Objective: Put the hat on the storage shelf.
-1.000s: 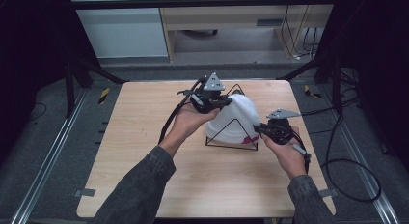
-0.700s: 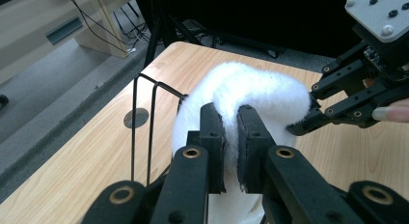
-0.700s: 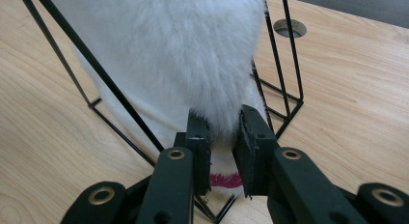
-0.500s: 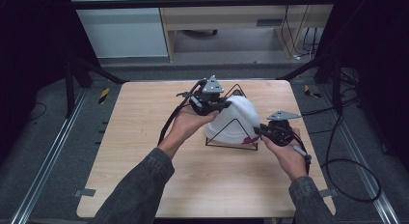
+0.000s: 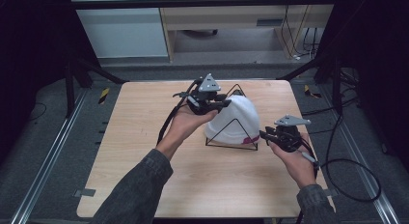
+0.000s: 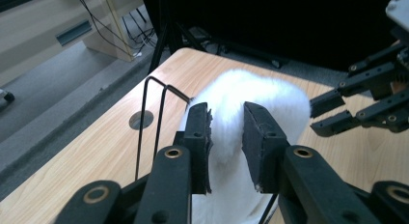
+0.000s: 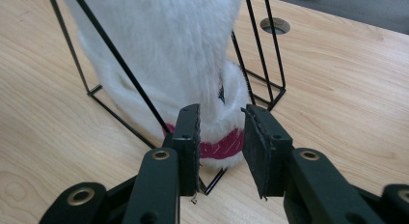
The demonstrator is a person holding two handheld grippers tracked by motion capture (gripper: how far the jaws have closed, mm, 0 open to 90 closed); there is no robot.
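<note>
Draping looks done: the white fur hat [image 5: 236,119] sits on the wire stand [image 5: 230,143] mid-frame, both tools, left [image 6: 226,132] and right [image 7: 221,134], just opening narrowly off it; withdrawal remains.

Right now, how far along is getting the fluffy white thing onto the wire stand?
Draped already: the fluffy white cloth hangs over the black wire stand. In hand: the left gripper and right gripper have just been opening, jaws apart with fur showing between them. Left: pulling both grippers away.
</note>
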